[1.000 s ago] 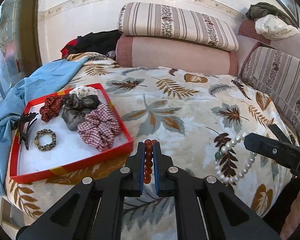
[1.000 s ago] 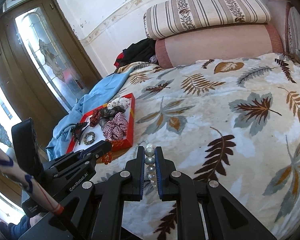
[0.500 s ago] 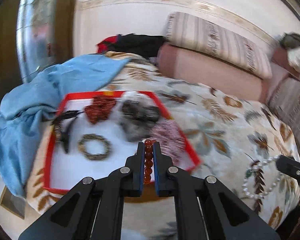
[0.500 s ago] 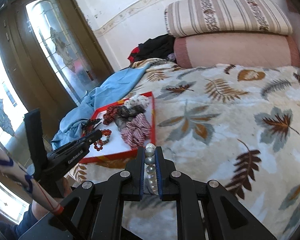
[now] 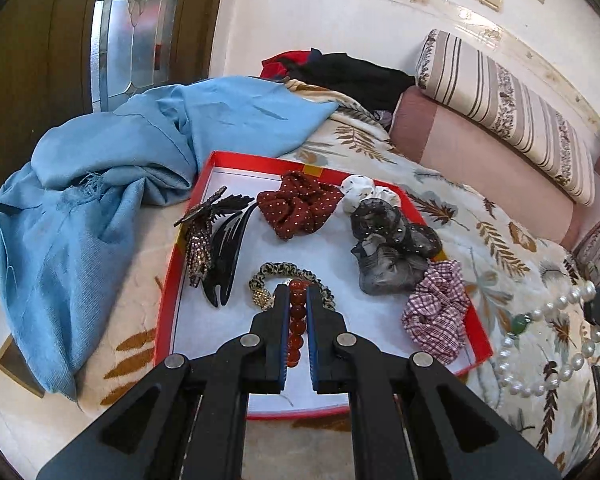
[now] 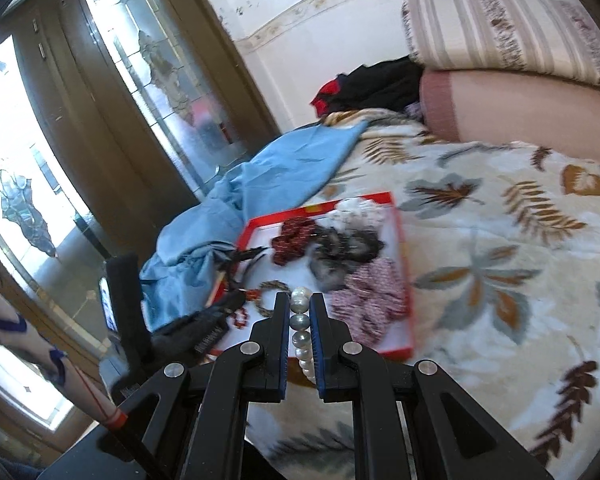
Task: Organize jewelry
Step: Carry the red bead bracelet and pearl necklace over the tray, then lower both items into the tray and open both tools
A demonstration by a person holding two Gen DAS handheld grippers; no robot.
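A: What is each gripper carrying?

B: The left gripper [image 5: 298,300] is pinching a red bead strand [image 5: 296,320], jaws pressed onto it, low in the middle of the left wrist view. It is hovering over the red tray [image 5: 168,280], just in front of the leopard band [image 5: 288,270].

A: And the other one?

B: The right gripper [image 6: 300,308] is clamping a pearl strand [image 6: 300,328] the same way, at lower centre of the right wrist view. In the left view, the loose end of the pearls is dangling at the right edge of the frame, over the leaf-print bed [image 5: 480,248].

A: How are those strands going to handle?

B: Light and limp, I'd judge. The beads are hard and round, so they are probably slipping easily between flat pads; holding across several beads in a row, as both grippers are doing, looks safest. The string is likely the fragile part.

A: Is there room in the tray?

B: The scrunchies [image 5: 296,204] are filling the upper and right parts and the hair clips [image 5: 216,248] the left. The white floor [image 5: 364,312] nearest the camera is looking bare.
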